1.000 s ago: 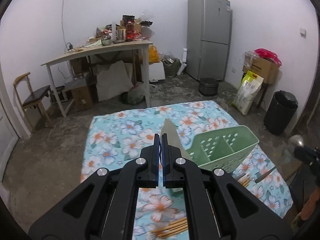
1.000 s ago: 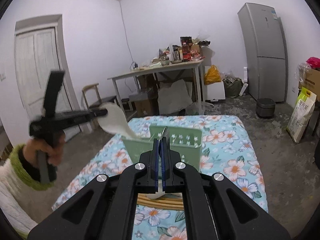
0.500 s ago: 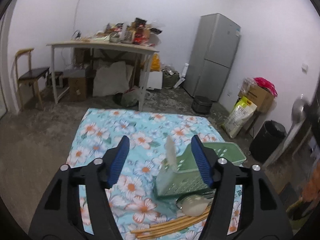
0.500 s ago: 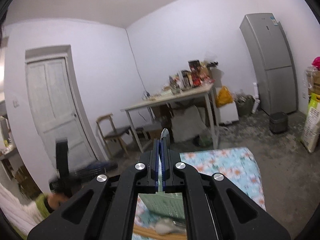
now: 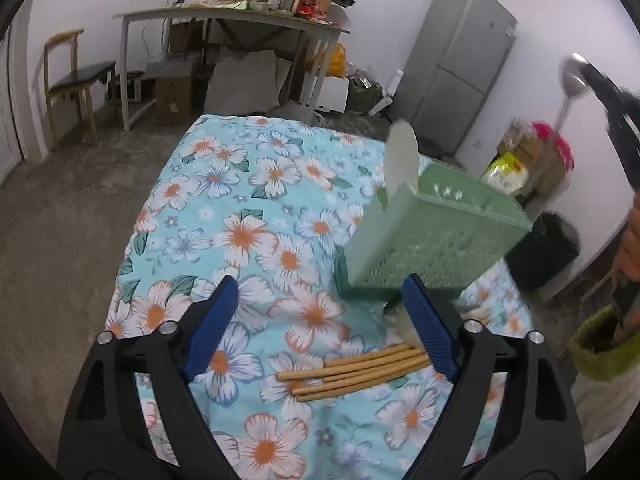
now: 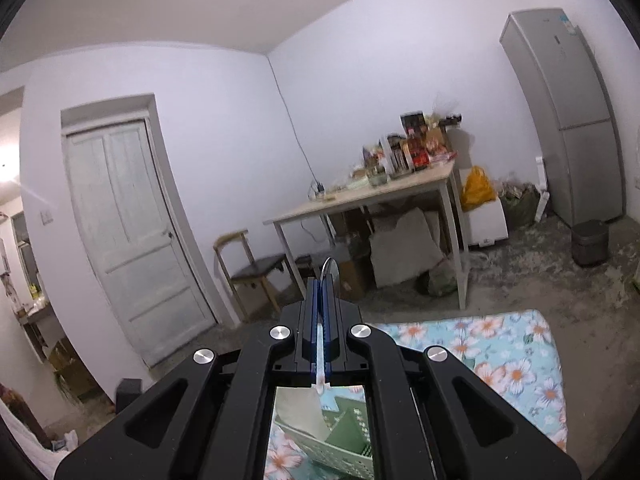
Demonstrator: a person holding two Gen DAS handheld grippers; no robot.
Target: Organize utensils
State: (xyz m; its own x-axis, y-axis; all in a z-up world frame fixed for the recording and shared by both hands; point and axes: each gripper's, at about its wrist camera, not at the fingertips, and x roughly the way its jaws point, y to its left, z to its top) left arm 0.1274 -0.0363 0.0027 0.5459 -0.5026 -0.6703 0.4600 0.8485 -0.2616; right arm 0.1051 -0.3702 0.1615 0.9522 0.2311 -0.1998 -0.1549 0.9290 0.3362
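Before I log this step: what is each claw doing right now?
Left claw: open, holding nothing, above the chopsticks.
Right claw: closed on a metal spoon, raised above the green basket.

One green basket, one bundle of chopsticks, two spoons and one white paddle in play.

On the floral cloth (image 5: 248,216) sits a single green utensil basket (image 5: 432,236) with one white rice paddle (image 5: 402,160) standing in it. In front lies a bundle of wooden chopsticks (image 5: 352,372): five show, though the finger pad hides their far ends. One pale spoon (image 5: 400,316) peeks from under the basket, and one metal spoon (image 5: 574,80) is up in the air at the right, so two spoons. Round the room: one fridge (image 5: 456,64), one long table (image 5: 224,20), one wooden chair (image 5: 76,76), one black bin (image 5: 548,256), one door (image 6: 128,232).
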